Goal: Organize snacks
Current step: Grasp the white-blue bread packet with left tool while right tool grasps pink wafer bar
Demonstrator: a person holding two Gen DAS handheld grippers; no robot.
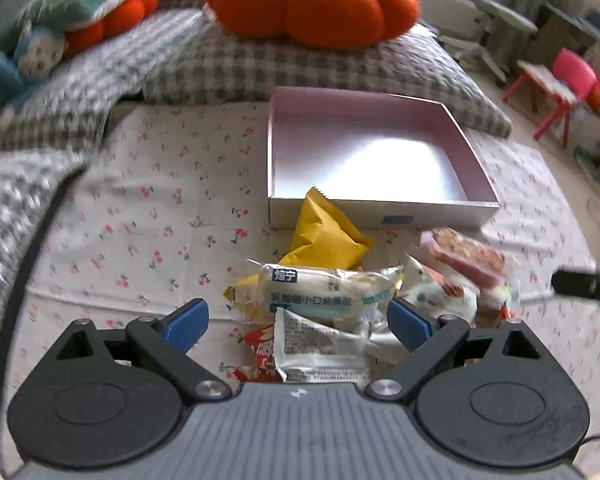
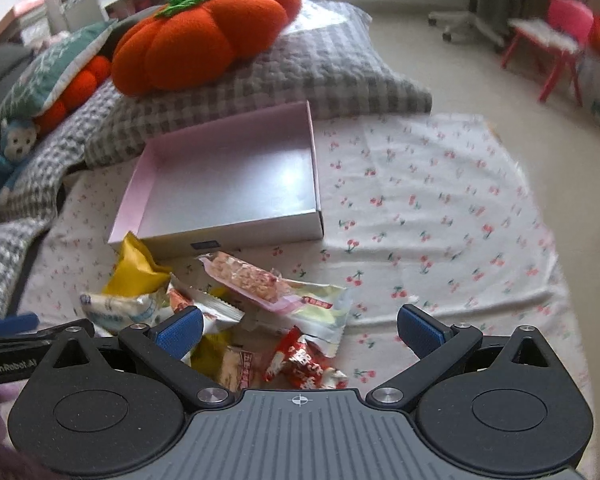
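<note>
Right, both grippers spread wide, nothing between the pads. My left gripper [image 1: 298,325] hangs over the near end of the snack pile [image 1: 340,296]; white bread packet with blue label [image 1: 320,292] and a clear wrapper with printed text [image 1: 320,344] sit between its blue pads [image 1: 186,326], not touched. My right gripper [image 2: 300,330] is over the right side of the pile, red-and-white candy wrappers [image 2: 304,364] just under it.

Shallow pink cardboard box [image 1: 380,208], empty inside, sits on the cherry-print white cloth [image 2: 440,208] just beyond the pile. Crumpled yellow pouch [image 1: 324,236] leans against the box's near wall, partly overlapping it. Pink-wrapped cereal bar [image 2: 248,276] lies on top of a pale green packet [image 2: 324,308], near the box front.

Clutter beyond: grey checked pillow [image 1: 300,64] right behind the box's far wall, orange pumpkin plush cushion [image 1: 312,4] on top of it. Grey checked blanket [image 1: 20,200] crowds the left side, small blue plush toy [image 2: 8,160] beside it. Red-pink child's chair [image 2: 556,40] far right on the floor, well apart.
</note>
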